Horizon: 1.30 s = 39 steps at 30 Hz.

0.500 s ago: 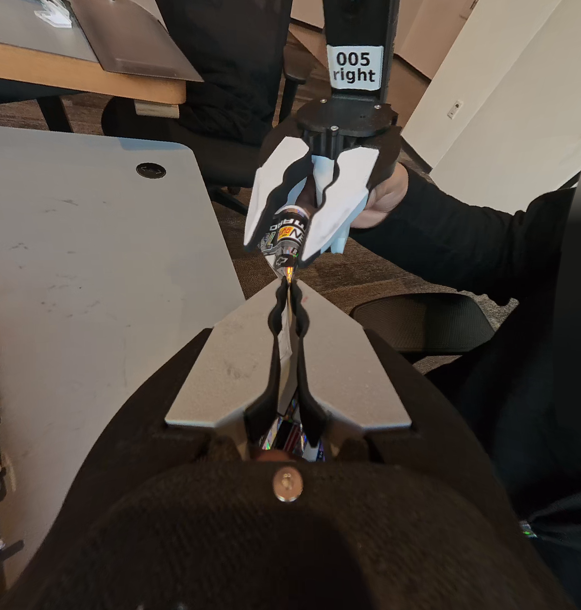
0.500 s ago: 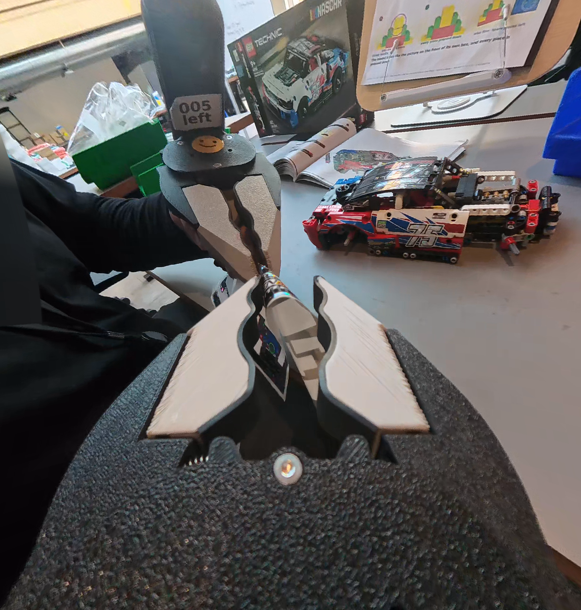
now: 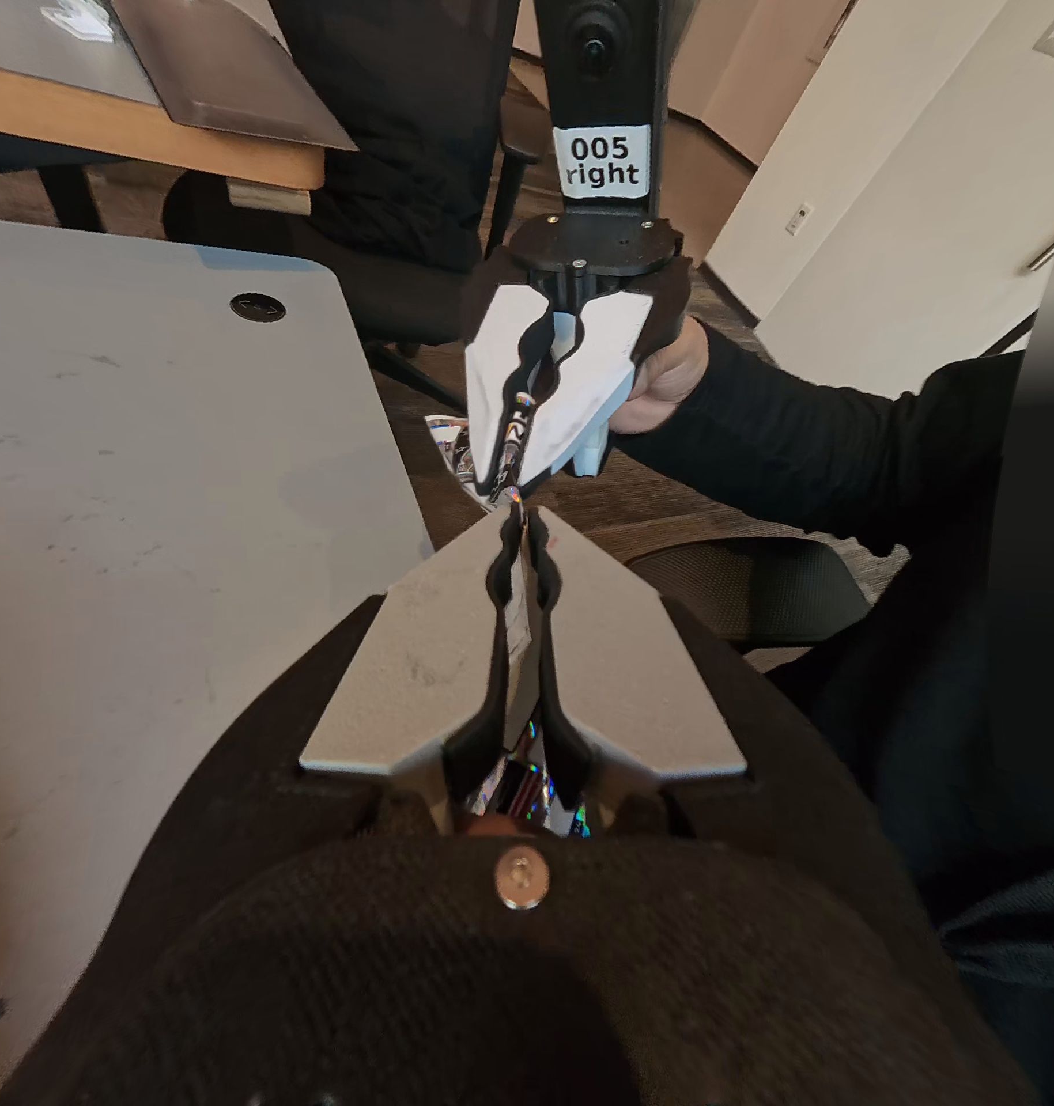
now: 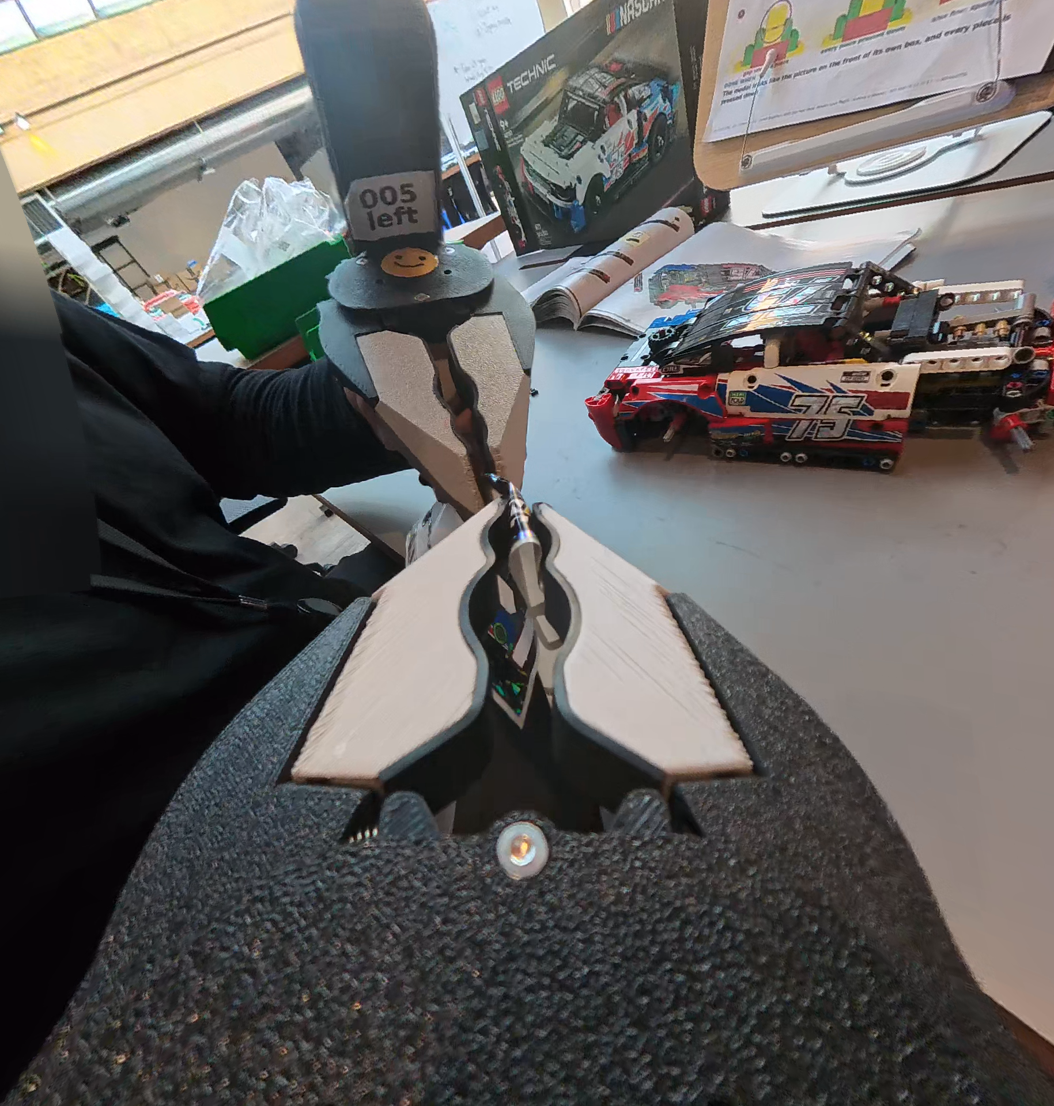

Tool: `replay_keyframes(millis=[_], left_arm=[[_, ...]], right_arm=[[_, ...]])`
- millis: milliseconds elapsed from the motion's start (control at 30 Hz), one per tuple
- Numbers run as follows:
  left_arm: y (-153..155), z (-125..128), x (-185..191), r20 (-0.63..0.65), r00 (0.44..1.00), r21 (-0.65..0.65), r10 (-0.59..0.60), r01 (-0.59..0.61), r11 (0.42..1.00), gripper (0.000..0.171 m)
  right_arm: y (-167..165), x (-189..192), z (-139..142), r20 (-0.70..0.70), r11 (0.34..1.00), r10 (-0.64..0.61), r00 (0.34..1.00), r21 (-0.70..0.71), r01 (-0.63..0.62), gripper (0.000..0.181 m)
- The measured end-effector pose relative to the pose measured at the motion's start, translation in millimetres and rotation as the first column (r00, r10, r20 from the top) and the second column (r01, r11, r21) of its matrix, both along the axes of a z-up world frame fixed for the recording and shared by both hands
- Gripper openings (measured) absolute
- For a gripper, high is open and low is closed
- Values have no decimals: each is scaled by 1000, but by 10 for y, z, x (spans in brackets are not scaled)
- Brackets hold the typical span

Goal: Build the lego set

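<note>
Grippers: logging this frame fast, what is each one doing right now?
Left gripper: shut on the sticker sheet.
Right gripper: shut on the white piece with a sticker.

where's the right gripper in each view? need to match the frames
Left wrist view: right gripper upper centre, facing the camera, its tips almost meeting the left gripper.
Right wrist view: right gripper is this view's own, bottom centre, pointing up.
Shared landmark: the shiny sticker sheet pinched between both grippers.
</note>
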State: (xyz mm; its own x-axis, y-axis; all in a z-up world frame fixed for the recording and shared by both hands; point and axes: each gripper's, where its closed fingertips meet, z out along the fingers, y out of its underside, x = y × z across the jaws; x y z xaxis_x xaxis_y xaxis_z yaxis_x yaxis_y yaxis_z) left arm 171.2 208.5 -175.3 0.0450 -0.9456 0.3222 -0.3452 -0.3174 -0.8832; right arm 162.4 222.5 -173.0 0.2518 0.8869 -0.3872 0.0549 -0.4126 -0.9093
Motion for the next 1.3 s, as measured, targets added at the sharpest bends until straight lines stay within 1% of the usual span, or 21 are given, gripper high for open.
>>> replay_keyframes(millis=[100,167,200,267,333,433,500,633,700,733,800,833,867,900,933,967,1033,1100,1167,1233,1300], left_arm=[[-15,40,-9,31,999,-36,-12,13,999,0],[2,53,-9,33,999,-18,-3,4,1000,2],[37,63,-14,32,999,9,16,-17,1000,5],[73,98,-28,32,999,70,34,-37,997,4],[68,117,-25,23,999,157,33,-37,987,3],[67,111,-21,-13,999,345,41,-34,938,3],[57,99,-20,-40,998,437,41,-19,899,4],[7,76,-31,-64,998,481,5,26,876,3],[-1,45,-46,-80,997,458,-10,46,888,1],[-9,37,-48,-75,997,413,-20,49,909,0],[-49,32,-54,-45,997,241,-57,66,968,0],[-50,43,-59,-16,998,143,-62,64,988,0],[-26,46,-67,6,999,50,-53,52,997,0],[7,46,-81,24,999,-20,-39,40,999,0],[40,56,-97,44,999,-48,-26,29,998,0],[81,58,-115,54,999,-48,-7,10,999,0],[135,62,-143,60,998,-38,27,-25,999,0],[145,75,-151,70,997,-36,34,-31,999,0],[147,70,-136,68,997,-31,36,-34,999,0],[140,51,-109,54,998,-22,39,-38,999,0],[213,12,-108,24,996,12,87,-87,996,0]], right_arm=[[-45,-6,32,-35,999,29,999,-32,-30,1],[-52,-2,28,-37,998,34,999,-56,-36,1],[-53,-1,21,-34,997,35,999,-68,-37,2],[-46,2,19,-32,997,31,999,-66,-33,4],[-51,0,31,-41,997,36,998,-65,-39,2],[-53,-11,25,-65,991,43,997,-123,-51,2],[-67,-14,14,-87,981,55,995,-179,-70,3],[-134,-16,20,-138,960,92,986,-249,-125,9],[-157,-16,23,-140,961,100,985,-244,-132,13],[-157,-10,30,-137,966,98,986,-226,-127,13],[-165,-2,45,-115,978,94,989,-173,-113,11],[-165,-1,51,-92,987,83,992,-128,-95,11],[-139,14,48,-55,996,52,997,-76,-56,12],[-80,60,27,-6,1000,-6,1000,-25,6,15],[-11,129,12,36,997,-77,996,8,76,21],[33,199,14,56,991,-135,989,13,135,28],[15,280,46,64,982,-189,980,0,189,30],[-83,264,35,83,983,-181,980,7,181,27],[-143,195,-35,107,988,-156,982,-3,157,25],[-137,124,-63,87,989,-144,986,-26,147,25],[-39,175,-56,67,977,-200,978,-59,204,31]])
